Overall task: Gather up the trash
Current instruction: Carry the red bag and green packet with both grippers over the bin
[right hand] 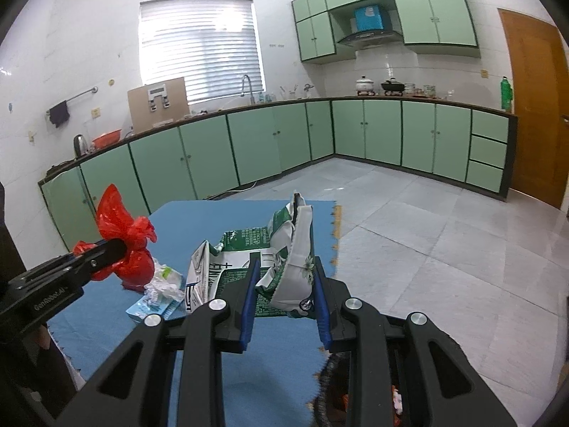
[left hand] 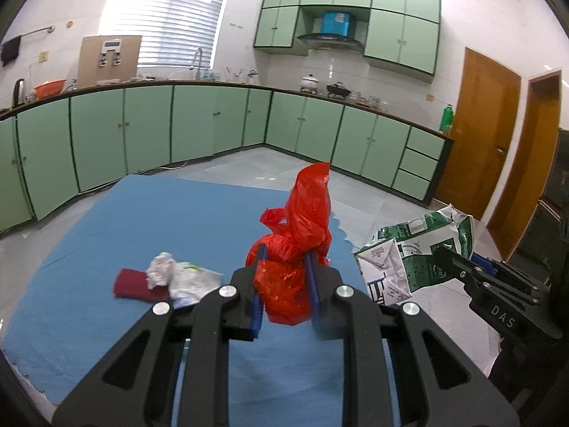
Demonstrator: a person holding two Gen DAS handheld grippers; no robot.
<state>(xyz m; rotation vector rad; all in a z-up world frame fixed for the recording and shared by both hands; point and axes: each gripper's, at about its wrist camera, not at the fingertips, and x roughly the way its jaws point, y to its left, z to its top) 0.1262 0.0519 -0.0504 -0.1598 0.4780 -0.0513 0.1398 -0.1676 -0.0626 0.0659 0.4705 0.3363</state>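
Left tool [left hand: 286,259] grips a red plastic bag [left hand: 298,235]; right tool [right hand: 286,270] grips a crushed green-white carton [right hand: 288,259] above the blue mat [left hand: 142,213].

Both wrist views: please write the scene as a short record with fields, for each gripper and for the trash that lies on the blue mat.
left gripper: shut on the red plastic bag, held above the mat
right gripper: shut on the crushed green and white carton
blue mat: lies flat, bears the remaining trash
remaining trash: crumpled white paper, a dark red item beside it
surroundings: kitchen with green cabinets
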